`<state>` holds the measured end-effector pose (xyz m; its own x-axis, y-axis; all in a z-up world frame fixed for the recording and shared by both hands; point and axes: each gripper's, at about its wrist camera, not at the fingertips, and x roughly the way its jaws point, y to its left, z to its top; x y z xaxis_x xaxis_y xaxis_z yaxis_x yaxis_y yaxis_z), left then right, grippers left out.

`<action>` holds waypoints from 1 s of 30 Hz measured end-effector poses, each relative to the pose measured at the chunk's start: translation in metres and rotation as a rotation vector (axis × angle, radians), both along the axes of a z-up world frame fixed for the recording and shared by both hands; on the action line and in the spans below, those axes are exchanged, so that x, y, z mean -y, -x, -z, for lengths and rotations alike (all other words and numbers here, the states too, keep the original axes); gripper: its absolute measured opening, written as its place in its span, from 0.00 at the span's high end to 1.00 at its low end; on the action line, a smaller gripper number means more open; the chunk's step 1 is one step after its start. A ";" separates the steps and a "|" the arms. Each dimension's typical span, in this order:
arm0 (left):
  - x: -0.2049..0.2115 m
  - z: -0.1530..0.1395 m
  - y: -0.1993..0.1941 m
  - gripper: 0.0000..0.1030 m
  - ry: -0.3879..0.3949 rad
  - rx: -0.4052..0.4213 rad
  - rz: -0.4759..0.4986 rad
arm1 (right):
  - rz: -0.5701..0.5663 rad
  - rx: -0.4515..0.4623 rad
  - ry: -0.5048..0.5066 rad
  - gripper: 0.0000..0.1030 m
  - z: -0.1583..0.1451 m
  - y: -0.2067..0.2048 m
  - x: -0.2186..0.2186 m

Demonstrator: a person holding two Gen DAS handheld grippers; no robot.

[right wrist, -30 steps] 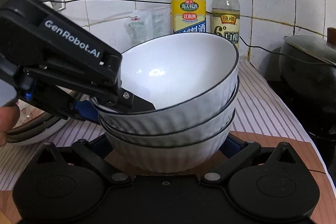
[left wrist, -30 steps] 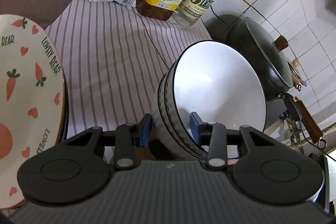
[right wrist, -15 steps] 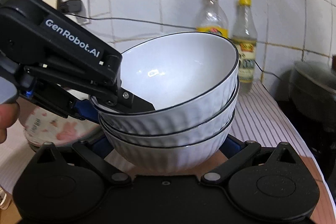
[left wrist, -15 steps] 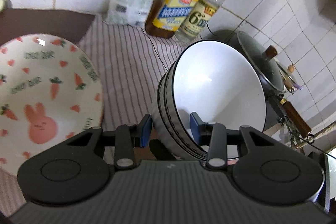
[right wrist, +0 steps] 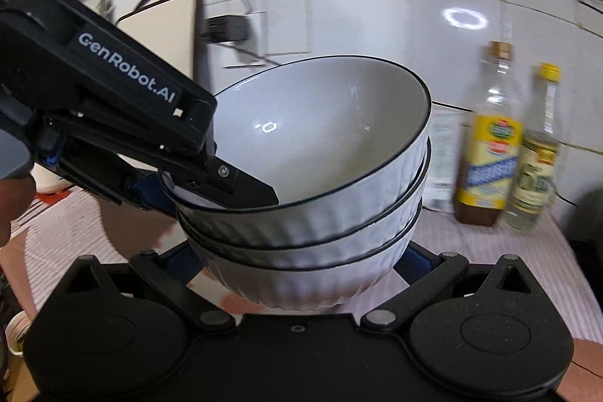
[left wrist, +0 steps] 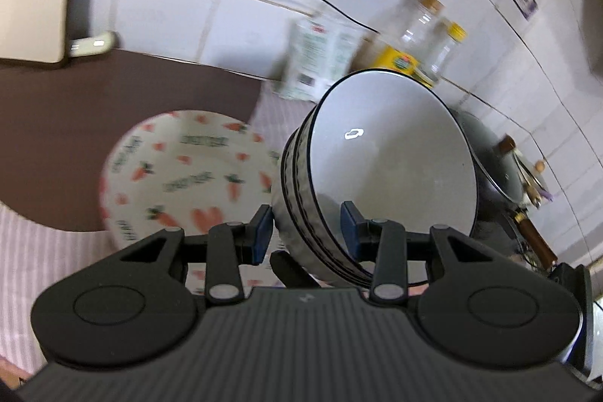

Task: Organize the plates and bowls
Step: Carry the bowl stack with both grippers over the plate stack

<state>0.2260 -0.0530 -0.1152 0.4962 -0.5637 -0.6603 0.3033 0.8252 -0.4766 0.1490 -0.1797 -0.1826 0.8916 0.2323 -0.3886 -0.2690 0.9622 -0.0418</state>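
Left gripper [left wrist: 304,232] clamps stacked bowls [left wrist: 392,176] beside carrot plate [left wrist: 181,172].

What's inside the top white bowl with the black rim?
The top white bowl with the black rim holds no food, only one black finger of the left gripper clamping its wall. Its floor under that finger is hidden, as are the two nested bowls beneath.

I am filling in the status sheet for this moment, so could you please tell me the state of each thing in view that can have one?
stack of white bowls: three nested, tilted, held off the counter.
left gripper: shut on the stack's rim.
right gripper: clasping the bottom bowl from both sides.
carrot plate: face up on the counter, empty.
yellow-label bottle: upright, capped.
yellow-cap bottle: upright, capped.
pot: lid on.
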 end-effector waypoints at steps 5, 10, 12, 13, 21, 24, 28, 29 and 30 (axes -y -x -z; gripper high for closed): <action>-0.028 0.002 -0.011 0.64 -0.038 0.011 -0.052 | -0.058 -0.019 -0.007 0.00 0.004 -0.024 -0.023; -0.042 0.014 -0.023 0.64 -0.064 0.002 -0.081 | -0.087 -0.049 -0.016 0.00 0.016 -0.037 -0.043; -0.043 0.020 -0.029 0.64 -0.074 -0.004 -0.082 | -0.085 -0.066 -0.016 0.00 0.021 -0.043 -0.047; -0.042 0.024 -0.032 0.64 -0.082 -0.002 -0.081 | -0.080 -0.077 -0.019 0.00 0.025 -0.047 -0.048; -0.040 0.049 -0.052 0.64 -0.081 -0.029 -0.066 | -0.040 -0.133 0.002 0.00 0.043 -0.068 -0.051; -0.040 0.056 -0.055 0.64 -0.079 -0.034 -0.065 | -0.037 -0.149 0.014 0.00 0.047 -0.070 -0.053; -0.039 0.066 -0.063 0.64 -0.079 -0.041 -0.051 | -0.011 -0.185 0.039 0.00 0.051 -0.079 -0.056; -0.039 0.066 -0.064 0.64 -0.077 -0.040 -0.048 | -0.004 -0.189 0.045 0.00 0.052 -0.080 -0.056; -0.038 0.067 -0.065 0.64 -0.078 -0.035 -0.044 | 0.000 -0.187 0.050 0.00 0.052 -0.081 -0.057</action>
